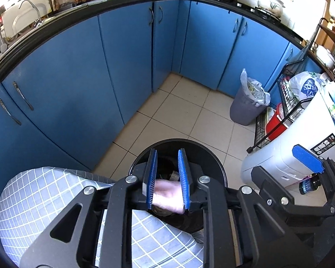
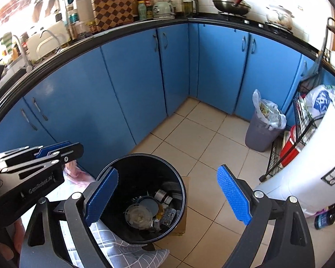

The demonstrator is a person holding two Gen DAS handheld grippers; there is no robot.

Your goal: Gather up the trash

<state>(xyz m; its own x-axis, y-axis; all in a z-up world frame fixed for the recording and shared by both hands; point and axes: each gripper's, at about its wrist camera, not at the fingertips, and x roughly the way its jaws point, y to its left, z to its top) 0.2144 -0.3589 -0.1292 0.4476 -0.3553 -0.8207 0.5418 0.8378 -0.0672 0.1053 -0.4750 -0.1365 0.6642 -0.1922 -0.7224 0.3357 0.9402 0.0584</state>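
Holding a crumpled pale pink wad (image 1: 167, 195) between left fingers (image 1: 150, 176), barely parted, above the round black plastic bin (image 2: 143, 197). Risking a snag on the pads. Right fingers (image 2: 233, 197) gaping wide, empty.

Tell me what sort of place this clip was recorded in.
A home kitchen, most likely: blue cabinets under a dark counter, a wok on the stove, a kettle and a faucet. Two trash bins stand on the tiled floor.
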